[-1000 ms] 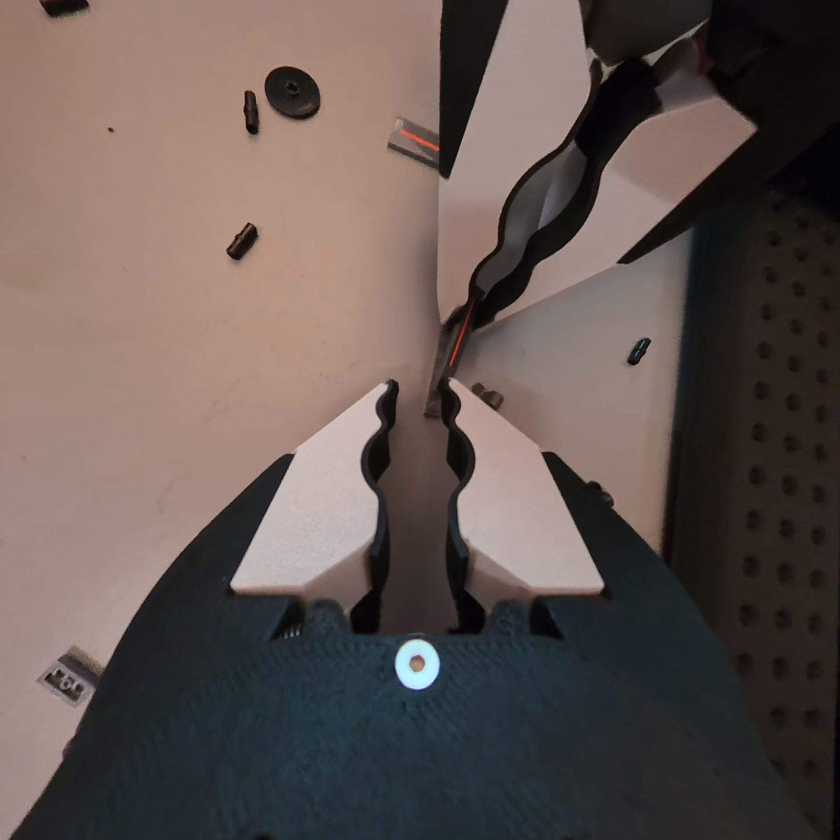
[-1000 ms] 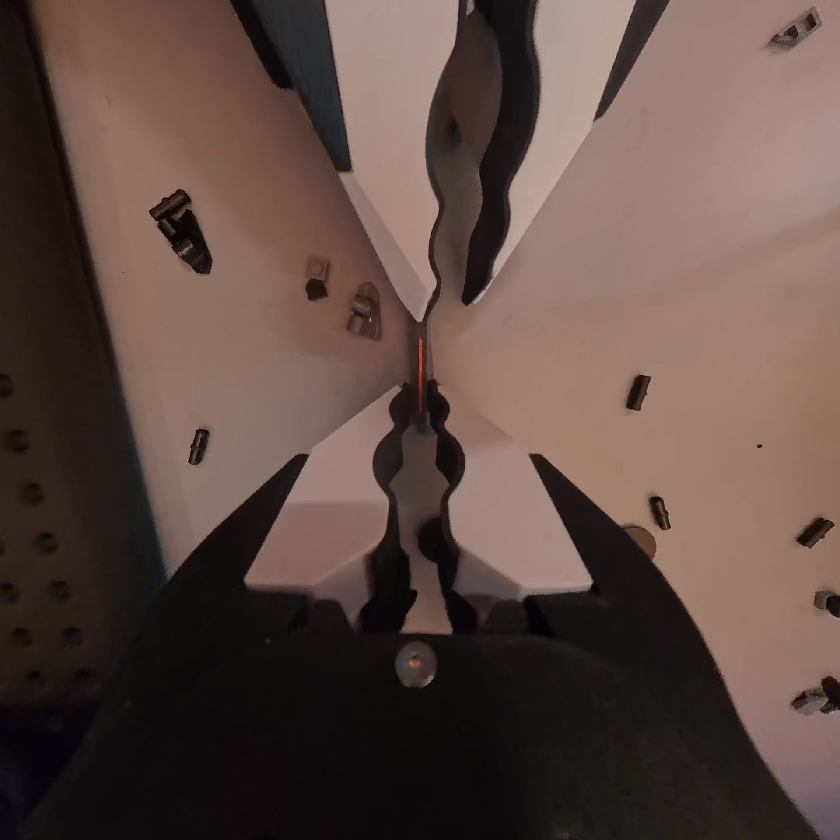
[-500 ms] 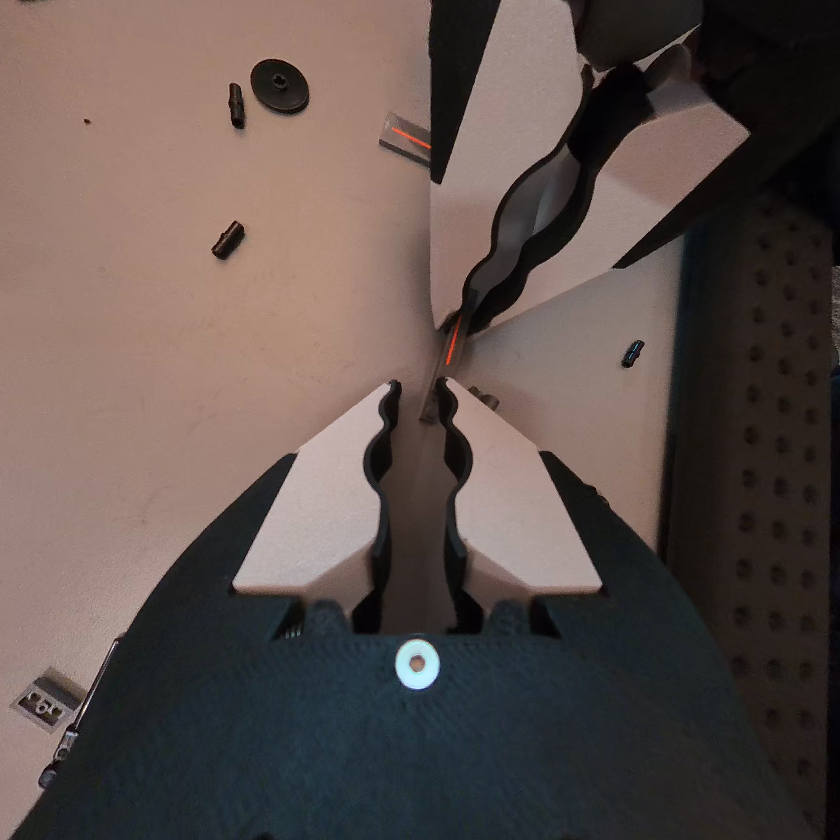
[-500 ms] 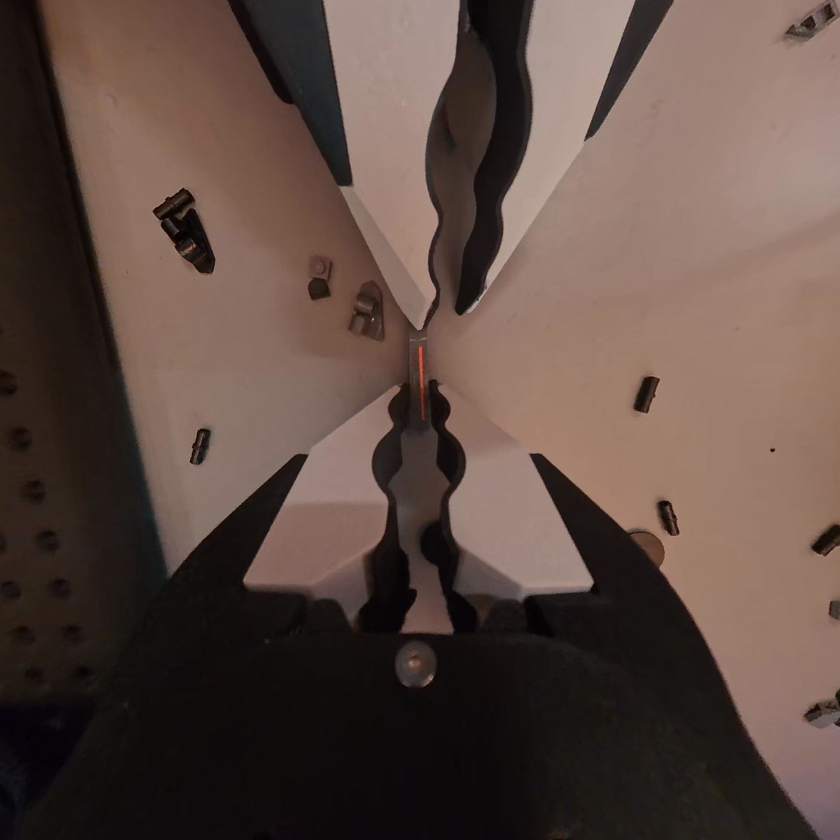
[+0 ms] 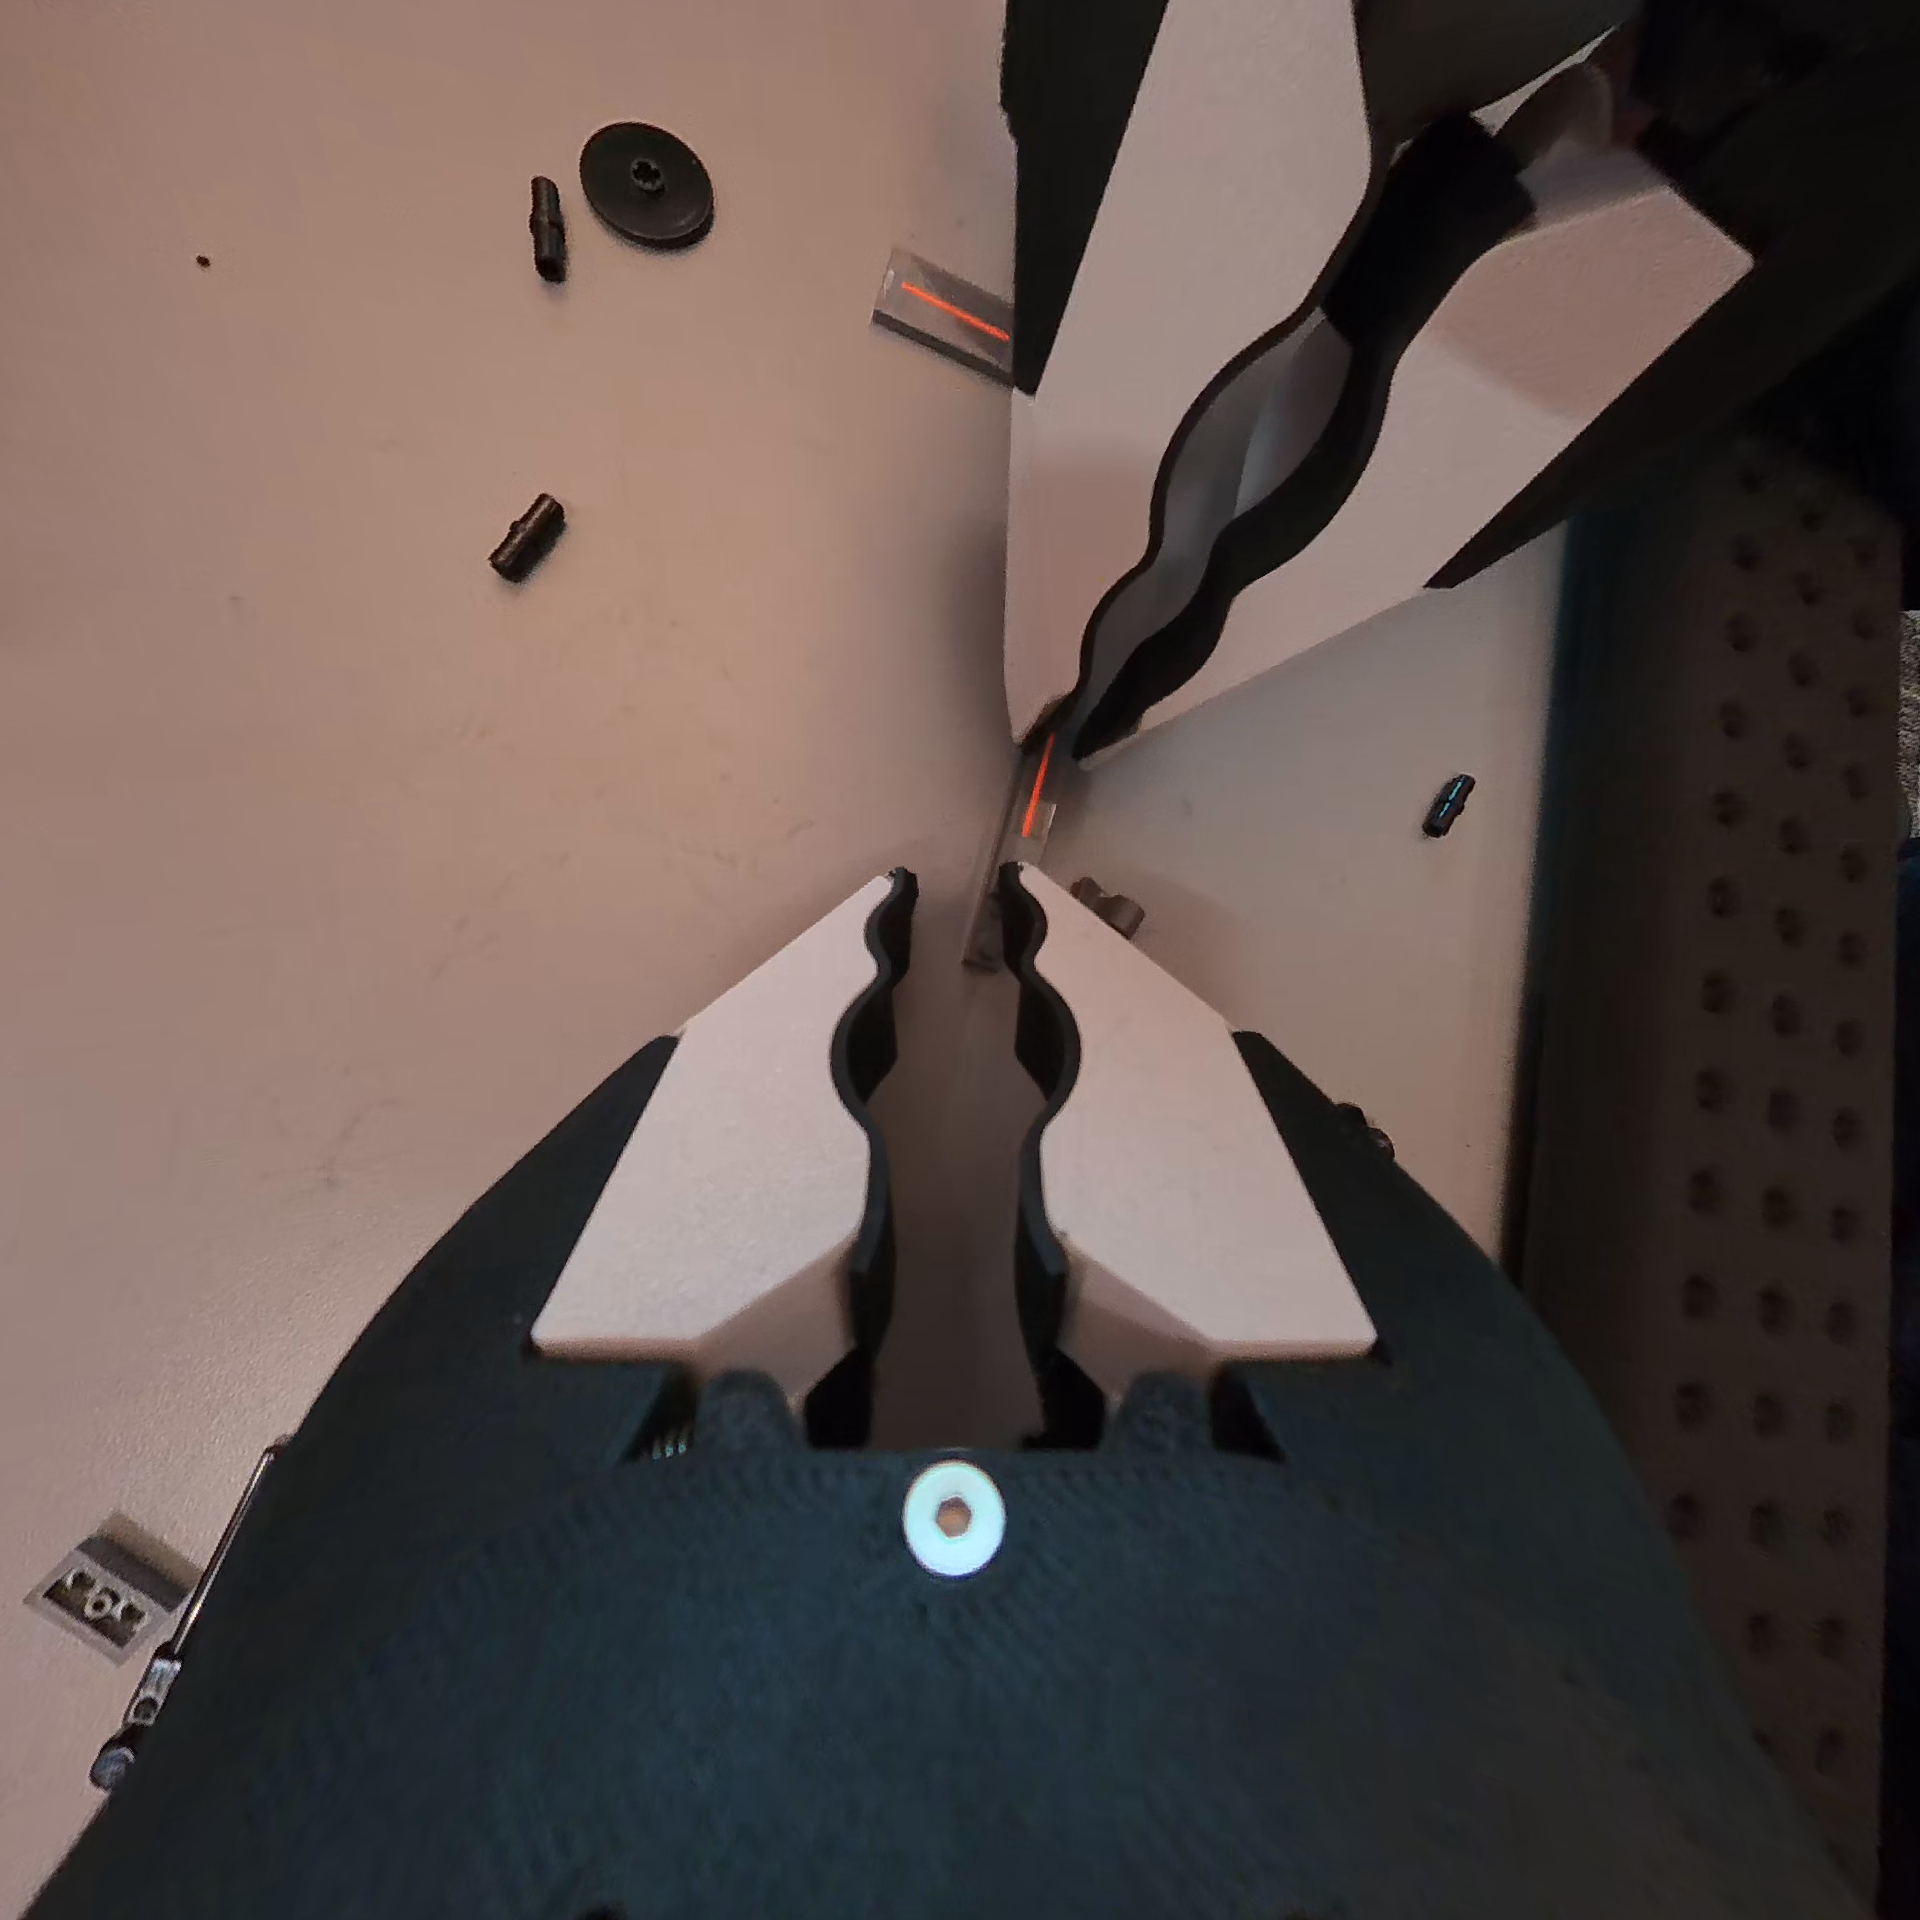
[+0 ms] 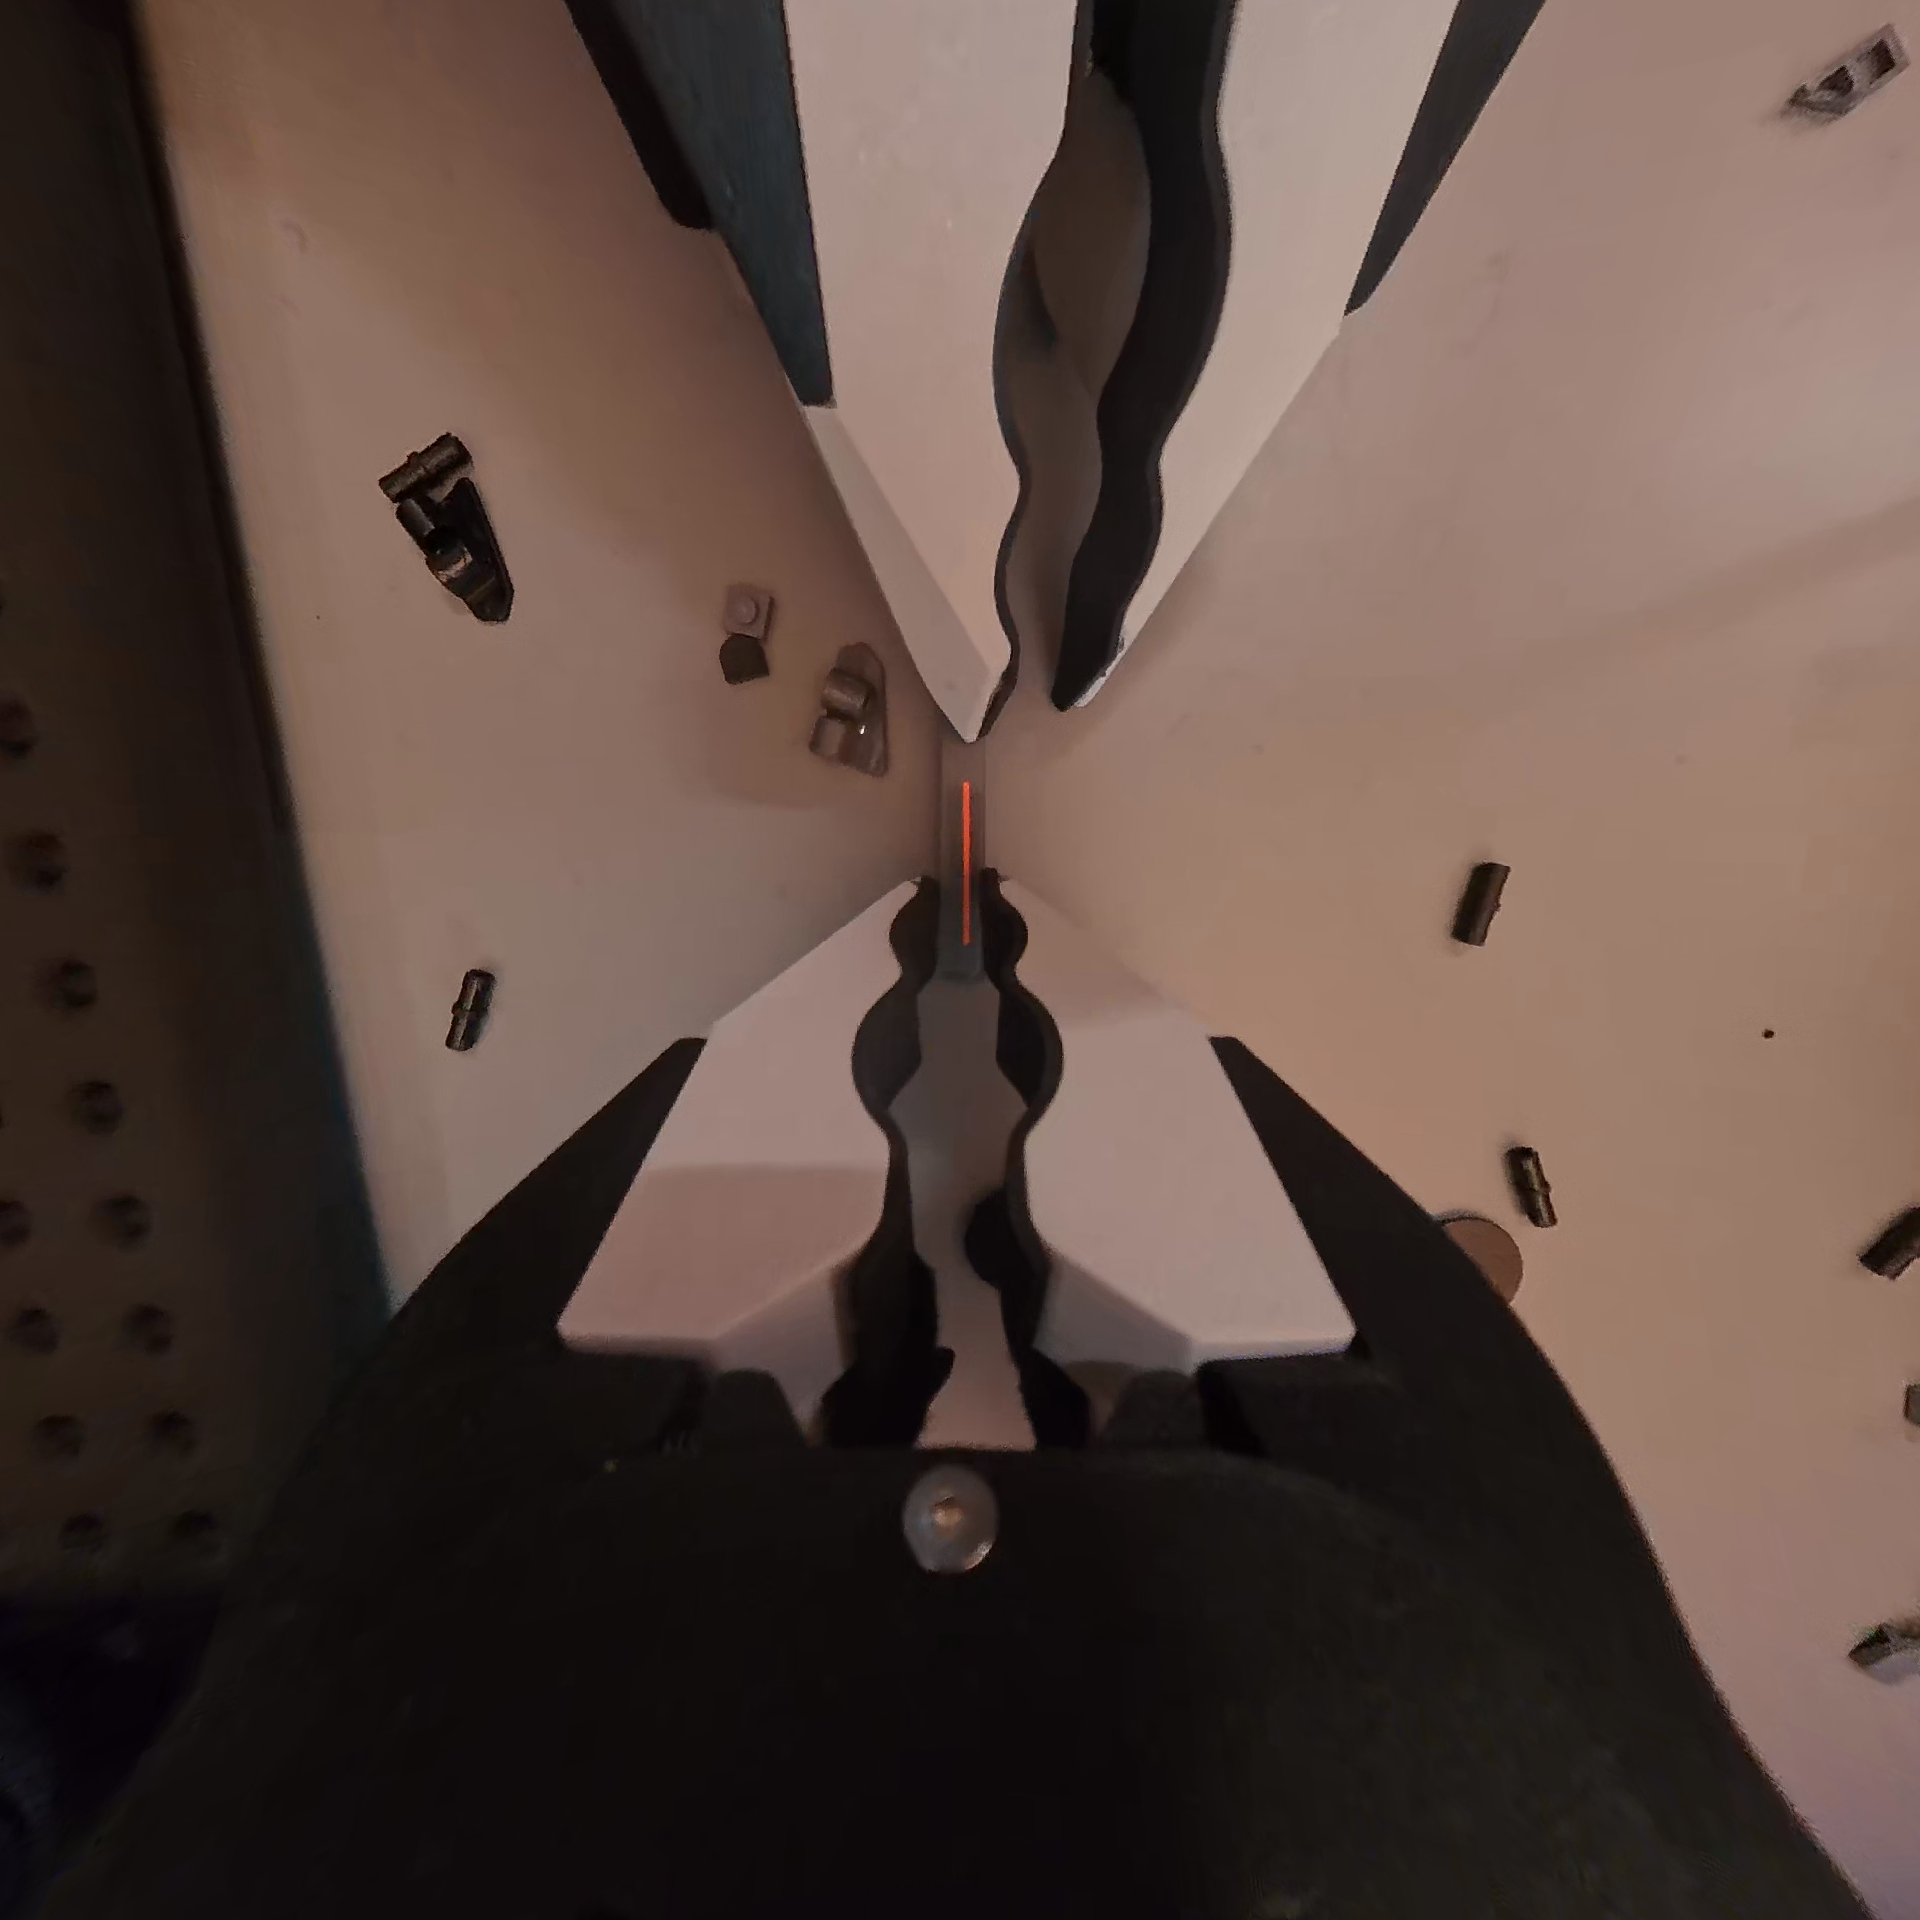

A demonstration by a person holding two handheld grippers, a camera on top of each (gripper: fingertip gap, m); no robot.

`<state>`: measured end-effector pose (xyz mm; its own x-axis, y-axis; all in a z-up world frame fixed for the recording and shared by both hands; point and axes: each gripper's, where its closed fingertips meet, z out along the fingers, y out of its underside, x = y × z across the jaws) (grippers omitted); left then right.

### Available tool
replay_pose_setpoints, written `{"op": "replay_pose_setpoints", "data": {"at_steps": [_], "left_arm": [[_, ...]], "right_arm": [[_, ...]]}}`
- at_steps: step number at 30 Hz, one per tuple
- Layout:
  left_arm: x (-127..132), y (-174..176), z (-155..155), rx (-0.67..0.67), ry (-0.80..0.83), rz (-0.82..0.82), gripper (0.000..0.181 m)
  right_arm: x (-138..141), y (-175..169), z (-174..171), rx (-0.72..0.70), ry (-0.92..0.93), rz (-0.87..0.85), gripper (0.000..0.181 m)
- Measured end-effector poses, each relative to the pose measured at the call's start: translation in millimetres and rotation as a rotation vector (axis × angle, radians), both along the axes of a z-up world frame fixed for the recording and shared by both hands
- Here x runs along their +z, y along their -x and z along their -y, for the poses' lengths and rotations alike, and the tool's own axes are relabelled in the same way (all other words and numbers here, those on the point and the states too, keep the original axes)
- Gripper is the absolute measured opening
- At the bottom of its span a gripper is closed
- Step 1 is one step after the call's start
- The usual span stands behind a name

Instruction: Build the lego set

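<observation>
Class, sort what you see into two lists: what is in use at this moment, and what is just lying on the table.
In use:
right hand-held gripper
left hand-held gripper
grey piece with orange line, pinched by the right one

Lying about:
black disc
second orange-lined piece
black pins
grey plate

bare table [image 5: 312, 831] left of the fingertips; black pins [image 5: 527, 536] and disc [image 5: 646, 184] scattered farther off

This looks like a workshop or lab bench set up for small assembly. The pale bench [image 5: 312, 831] is strewn with tiny dark pins [image 5: 527, 537], a black disc [image 5: 646, 184] and grey bricks [image 5: 99, 1605], and a dark perforated board [image 5: 1766, 1039] borders its edge.
</observation>
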<state>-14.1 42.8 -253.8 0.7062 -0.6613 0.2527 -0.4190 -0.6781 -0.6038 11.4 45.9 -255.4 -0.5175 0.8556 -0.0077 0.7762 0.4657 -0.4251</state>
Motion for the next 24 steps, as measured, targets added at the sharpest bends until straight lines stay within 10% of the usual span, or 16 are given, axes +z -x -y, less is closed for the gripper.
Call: {"op": "replay_pose_setpoints", "data": {"at_steps": [24], "left_arm": [[0.1,4.1,2.1,0.004,0.005,-0.022,0.015]], "right_arm": [[-0.3,5.3,2.8,0.008,0.01,-0.015,0.006]]}}
